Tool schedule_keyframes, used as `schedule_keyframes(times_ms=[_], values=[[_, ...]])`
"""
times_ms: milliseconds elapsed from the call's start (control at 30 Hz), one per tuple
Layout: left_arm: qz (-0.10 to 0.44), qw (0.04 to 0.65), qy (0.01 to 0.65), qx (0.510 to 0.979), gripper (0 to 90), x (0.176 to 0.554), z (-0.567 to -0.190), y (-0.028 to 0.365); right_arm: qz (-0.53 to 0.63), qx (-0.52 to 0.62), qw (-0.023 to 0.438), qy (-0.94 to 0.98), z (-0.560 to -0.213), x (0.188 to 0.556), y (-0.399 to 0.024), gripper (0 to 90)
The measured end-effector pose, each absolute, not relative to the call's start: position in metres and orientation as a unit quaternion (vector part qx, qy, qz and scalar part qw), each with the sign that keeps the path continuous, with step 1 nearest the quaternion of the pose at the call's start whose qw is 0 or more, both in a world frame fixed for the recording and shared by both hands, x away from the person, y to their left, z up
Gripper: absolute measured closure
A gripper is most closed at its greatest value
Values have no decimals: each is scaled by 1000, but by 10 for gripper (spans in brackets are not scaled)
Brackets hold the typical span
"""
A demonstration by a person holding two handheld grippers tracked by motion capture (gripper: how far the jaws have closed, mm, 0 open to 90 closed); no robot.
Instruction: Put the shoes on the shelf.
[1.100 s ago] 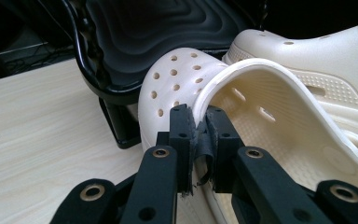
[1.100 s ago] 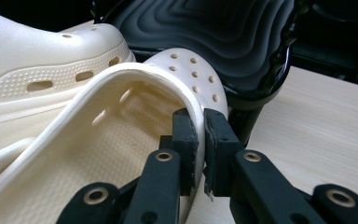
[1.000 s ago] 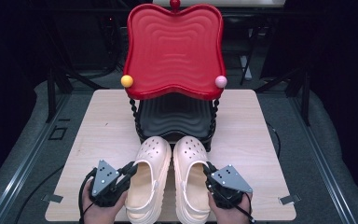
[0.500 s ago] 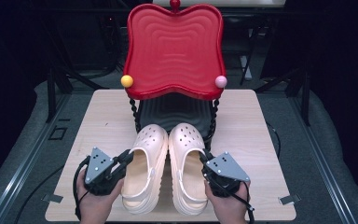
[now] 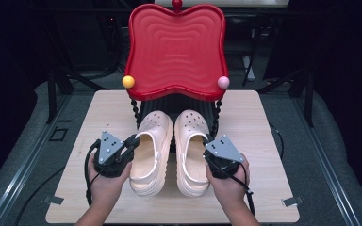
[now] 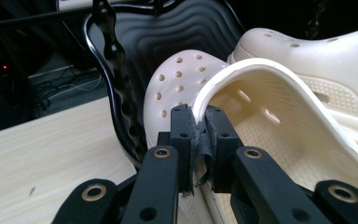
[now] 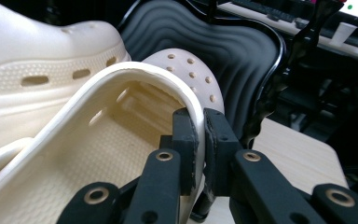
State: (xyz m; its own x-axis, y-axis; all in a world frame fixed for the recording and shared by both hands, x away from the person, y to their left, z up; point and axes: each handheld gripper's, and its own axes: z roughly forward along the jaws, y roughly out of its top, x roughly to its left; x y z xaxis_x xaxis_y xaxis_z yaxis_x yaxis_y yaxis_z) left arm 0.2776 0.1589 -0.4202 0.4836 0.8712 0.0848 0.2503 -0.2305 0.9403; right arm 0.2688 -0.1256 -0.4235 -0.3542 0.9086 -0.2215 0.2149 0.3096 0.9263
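2 cream clogs, each pinched at its outer rim by left tongs and right tongs, toes under the red rack's top tier; next, likely slide both onto the black lower shelf.

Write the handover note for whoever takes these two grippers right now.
Left gripper: shut on the outer wall of the left clog.
Right gripper: shut on the outer wall of the right clog.
Clogs: side by side, toes at the front edge of the black lower shelf of the red-topped rack, heels over the table.
Done: both clogs gripped and brought to the rack.
Left: probably slide the pair fully onto the shelf, then let go.
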Motion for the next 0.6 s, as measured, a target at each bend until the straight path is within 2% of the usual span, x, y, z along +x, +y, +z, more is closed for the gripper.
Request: schedule_keyframes(times_ms=[600], values=[[381, 450, 380, 713, 839, 318, -420, 135, 389, 383, 462, 699, -425, 307, -114, 843]])
